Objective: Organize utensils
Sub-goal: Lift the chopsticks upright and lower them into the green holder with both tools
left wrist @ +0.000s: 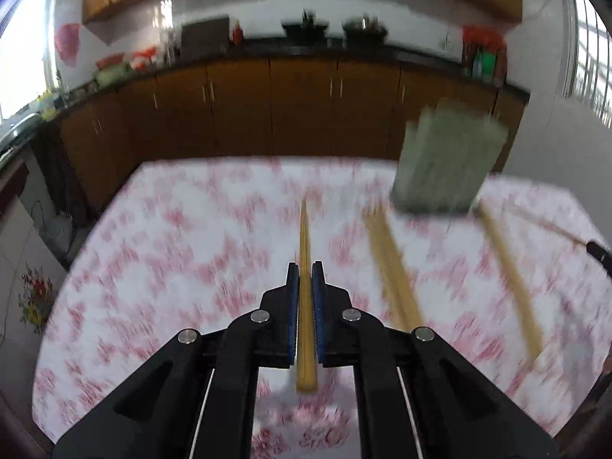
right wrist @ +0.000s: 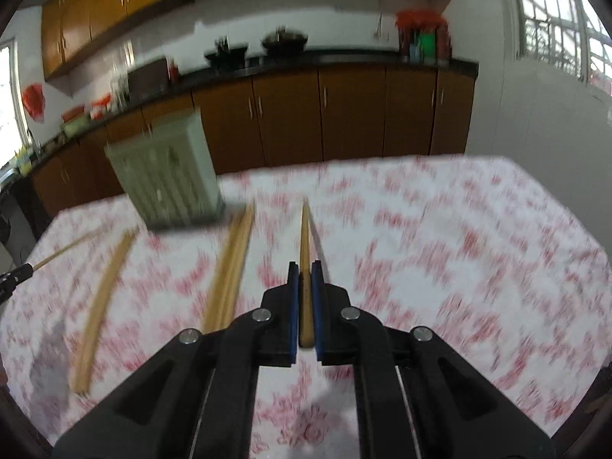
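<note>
In the left wrist view my left gripper point(left wrist: 305, 267) is shut on a wooden chopstick point(left wrist: 304, 229) that points forward over the table. In the right wrist view my right gripper point(right wrist: 305, 266) is likewise shut on another chopstick point(right wrist: 305, 225). A pale green slotted utensil holder point(left wrist: 447, 157) point(right wrist: 168, 176) stands upright at the far side of the table, between the two grippers. On the cloth lie a loose pair of chopsticks point(left wrist: 392, 267) point(right wrist: 231, 267) and a single one point(left wrist: 508, 279) point(right wrist: 100, 306). Both views are motion-blurred.
The table point(left wrist: 172, 237) point(right wrist: 459, 248) wears a white cloth with a red floral print. Each gripper's tip shows at the other view's edge point(left wrist: 598, 252) point(right wrist: 15, 273). Brown kitchen cabinets point(left wrist: 267, 107) and a cluttered counter run behind the table.
</note>
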A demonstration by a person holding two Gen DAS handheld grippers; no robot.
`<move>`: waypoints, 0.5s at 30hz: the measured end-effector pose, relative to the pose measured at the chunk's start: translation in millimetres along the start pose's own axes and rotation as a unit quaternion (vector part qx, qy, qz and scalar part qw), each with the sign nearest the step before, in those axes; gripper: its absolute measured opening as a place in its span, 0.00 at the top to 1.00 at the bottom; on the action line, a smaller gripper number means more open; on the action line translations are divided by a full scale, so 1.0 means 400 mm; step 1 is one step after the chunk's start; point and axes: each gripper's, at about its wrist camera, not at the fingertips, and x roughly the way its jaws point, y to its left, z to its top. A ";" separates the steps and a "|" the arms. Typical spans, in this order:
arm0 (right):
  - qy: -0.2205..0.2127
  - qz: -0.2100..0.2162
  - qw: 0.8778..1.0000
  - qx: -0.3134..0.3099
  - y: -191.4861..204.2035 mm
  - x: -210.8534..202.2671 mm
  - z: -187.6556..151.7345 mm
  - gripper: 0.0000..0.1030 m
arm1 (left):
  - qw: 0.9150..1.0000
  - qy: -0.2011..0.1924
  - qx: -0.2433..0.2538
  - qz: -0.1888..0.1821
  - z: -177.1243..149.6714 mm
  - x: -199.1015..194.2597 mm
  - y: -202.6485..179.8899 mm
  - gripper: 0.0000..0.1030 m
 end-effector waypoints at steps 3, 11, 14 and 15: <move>-0.037 0.004 0.999 0.005 -0.005 -0.036 0.044 0.92 | 0.999 -0.033 -0.014 -0.005 0.054 -0.037 0.007 0.92; -0.073 0.012 0.997 0.008 0.000 -0.053 0.135 0.92 | 0.997 -0.068 -0.023 -0.008 0.144 -0.062 0.010 0.92; -0.097 0.016 0.995 -0.001 0.016 -0.074 0.185 0.92 | 0.997 -0.078 -0.024 -0.011 0.180 -0.073 0.007 0.92; -0.112 0.020 0.993 -0.003 0.023 -0.090 0.213 0.92 | 0.996 -0.083 -0.025 -0.013 0.191 -0.082 0.006 0.92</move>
